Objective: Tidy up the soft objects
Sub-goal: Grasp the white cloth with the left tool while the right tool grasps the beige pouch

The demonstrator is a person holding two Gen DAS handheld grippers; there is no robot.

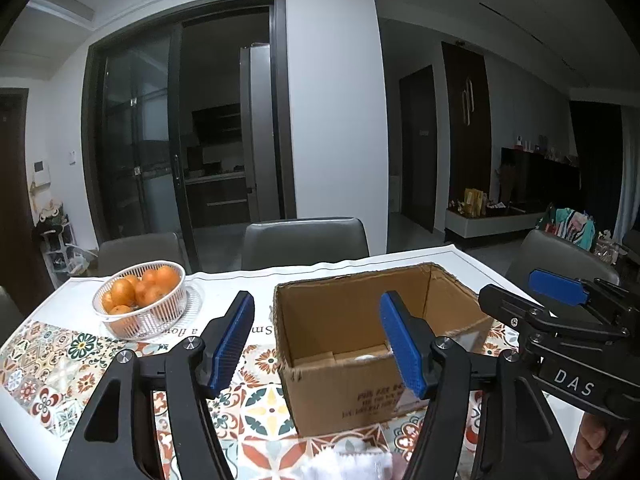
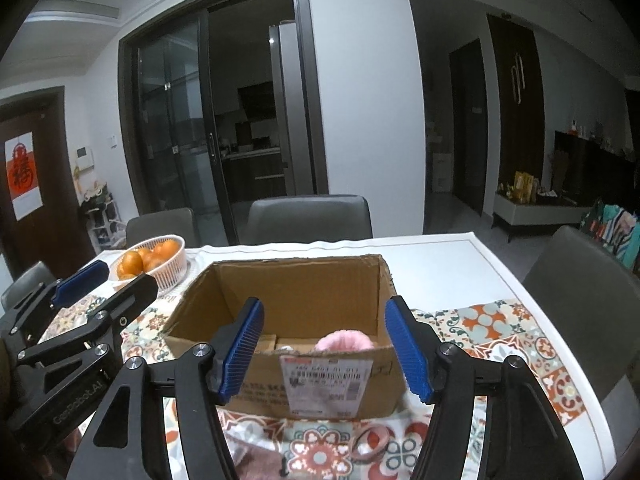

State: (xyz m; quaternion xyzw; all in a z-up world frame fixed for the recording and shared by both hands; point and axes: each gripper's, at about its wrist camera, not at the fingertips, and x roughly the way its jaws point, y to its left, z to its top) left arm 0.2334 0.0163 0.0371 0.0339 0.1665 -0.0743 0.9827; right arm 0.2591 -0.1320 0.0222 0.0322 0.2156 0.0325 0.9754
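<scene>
Both empty, jaws spread, left gripper and right gripper hover before the cardboard box (pink fluffy item inside), next likely dropping to the pink ring on the bench.

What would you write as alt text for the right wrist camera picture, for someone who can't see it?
An open right gripper with blue pads hovers before an open cardboard box holding a fluffy pink item, on a patterned tablecloth. A basket of oranges sits far left, beside the left gripper.
</scene>
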